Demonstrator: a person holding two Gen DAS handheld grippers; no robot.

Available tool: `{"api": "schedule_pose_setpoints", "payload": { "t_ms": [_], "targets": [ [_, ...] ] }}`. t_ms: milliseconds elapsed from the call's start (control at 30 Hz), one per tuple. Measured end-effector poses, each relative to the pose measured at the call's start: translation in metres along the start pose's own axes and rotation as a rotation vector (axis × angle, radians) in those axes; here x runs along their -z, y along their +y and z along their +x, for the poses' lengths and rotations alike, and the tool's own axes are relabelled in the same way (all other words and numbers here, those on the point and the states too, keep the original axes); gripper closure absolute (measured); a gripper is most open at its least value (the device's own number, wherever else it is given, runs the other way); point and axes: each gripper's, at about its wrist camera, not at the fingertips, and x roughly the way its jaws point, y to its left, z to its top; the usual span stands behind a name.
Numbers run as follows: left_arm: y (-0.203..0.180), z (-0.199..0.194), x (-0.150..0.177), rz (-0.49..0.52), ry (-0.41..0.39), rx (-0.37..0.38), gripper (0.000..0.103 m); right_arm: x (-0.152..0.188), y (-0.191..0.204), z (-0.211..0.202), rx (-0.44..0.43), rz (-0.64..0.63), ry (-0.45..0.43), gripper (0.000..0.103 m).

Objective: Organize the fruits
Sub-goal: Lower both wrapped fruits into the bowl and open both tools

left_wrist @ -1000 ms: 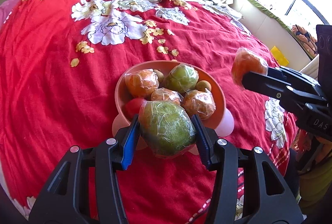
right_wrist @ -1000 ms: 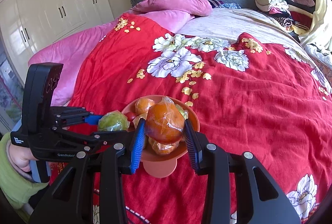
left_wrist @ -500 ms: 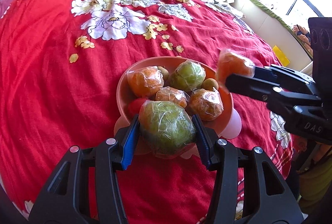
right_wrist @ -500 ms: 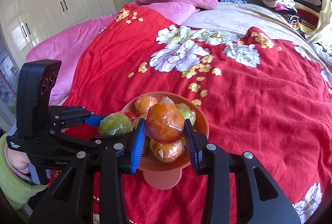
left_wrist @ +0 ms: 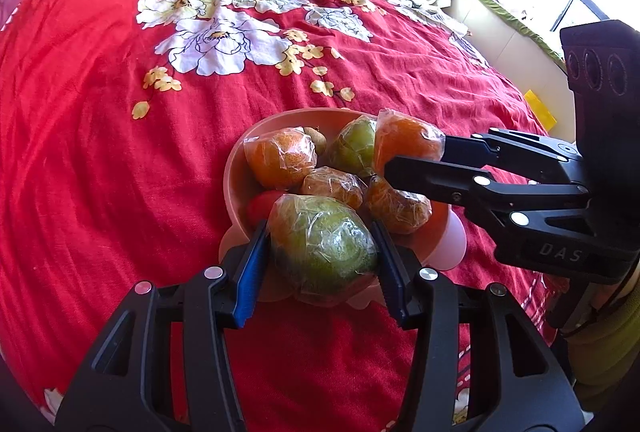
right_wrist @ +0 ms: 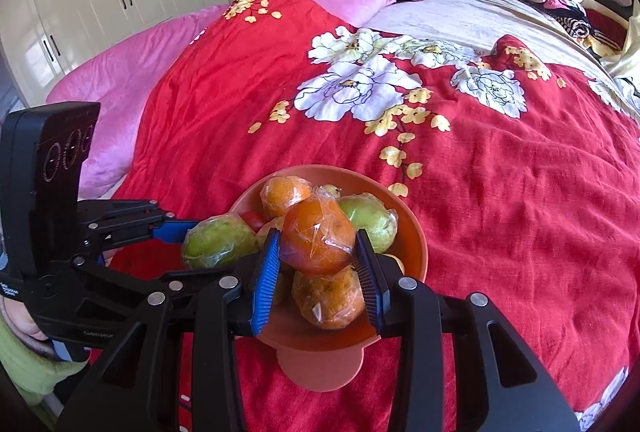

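Several wrapped fruits already fill the bowl point(right_wrist: 416, 248). My left gripper point(left_wrist: 322, 250) clamps a green fruit point(left_wrist: 322, 244) just short of its rim; my right gripper point(right_wrist: 316, 256) clamps an orange point(right_wrist: 318, 236) above it. Both need dropping in.

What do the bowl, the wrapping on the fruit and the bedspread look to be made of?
Bowl: probably plastic, matte salmon-orange, with a smooth moulded rim and tab handle.
Wrapping, as on the green fruit and the orange: thin clear film, glossy, crinkled with bright glints.
Bedspread: woven cloth, matte red with printed flowers, finely creased.
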Motion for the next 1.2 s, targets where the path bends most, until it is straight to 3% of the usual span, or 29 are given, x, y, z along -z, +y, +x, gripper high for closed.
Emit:
{"api": "schedule_pose_setpoints", "payload": {
  "t_ms": [233,733,900,1067,1167,1200],
  "targets": [
    [0.0,0.0,0.0,0.0,0.0,-0.001,0.061,0.001,-0.001,0.0,0.003,0.005,0.002,0.064],
    [0.0,-0.001,0.0,-0.003,-0.001,0.0,0.059,0.003,-0.006,-0.031,0.042,0.038,-0.07,0.036],
    [-0.002,-0.007,-0.002,-0.005,-0.019,-0.007,0.052,0.008,-0.005,-0.057,0.061,0.052,-0.127,0.02],
    [-0.009,-0.022,-0.003,-0.01,-0.054,-0.01,0.042,0.015,0.004,-0.088,0.082,0.031,-0.198,0.011],
    [-0.012,-0.035,0.001,-0.022,-0.077,-0.019,0.03,0.021,0.011,-0.104,0.1,0.028,-0.228,0.008],
    [-0.013,-0.041,0.003,-0.034,-0.091,-0.027,0.018,0.024,0.013,-0.108,0.101,0.028,-0.233,0.007]
  ]
}}
